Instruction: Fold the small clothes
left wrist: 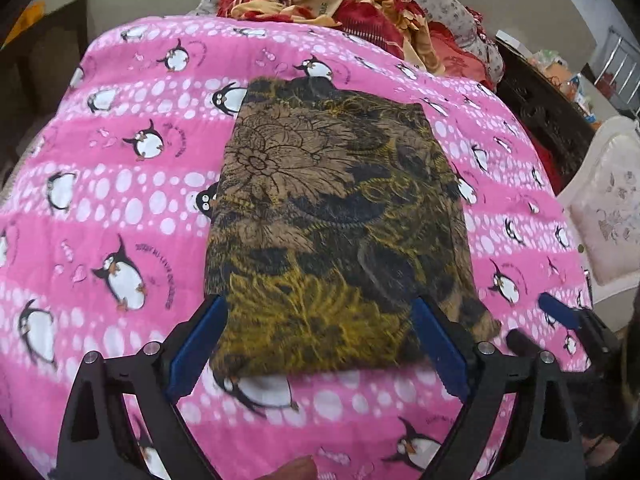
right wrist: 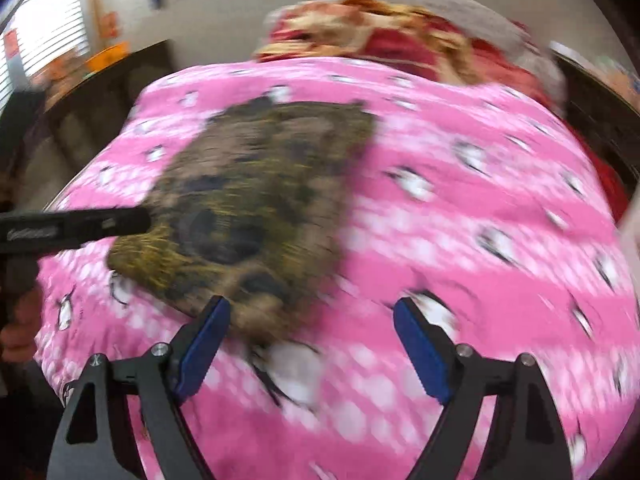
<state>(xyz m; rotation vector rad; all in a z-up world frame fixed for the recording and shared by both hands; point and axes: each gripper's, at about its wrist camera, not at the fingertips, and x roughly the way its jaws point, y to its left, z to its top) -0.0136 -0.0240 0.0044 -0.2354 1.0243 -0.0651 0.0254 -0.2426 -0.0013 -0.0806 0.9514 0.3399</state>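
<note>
A folded brown, black and yellow floral garment (left wrist: 336, 220) lies flat on a pink penguin-print blanket (left wrist: 120, 200). My left gripper (left wrist: 320, 344) is open, its blue pads wide apart over the garment's near edge, holding nothing. The right gripper's blue finger (left wrist: 560, 312) shows at the right of the left wrist view. In the blurred right wrist view the garment (right wrist: 248, 208) lies left of centre. My right gripper (right wrist: 312, 340) is open and empty by the garment's near right corner. The left gripper's black body (right wrist: 72, 224) pokes in from the left.
A red and cream floral blanket (left wrist: 340, 4) is heaped at the bed's far end. A white cushioned chair (left wrist: 608, 200) stands at the right, dark furniture (left wrist: 540, 120) behind it. The pink blanket (right wrist: 480, 240) stretches to the right of the garment.
</note>
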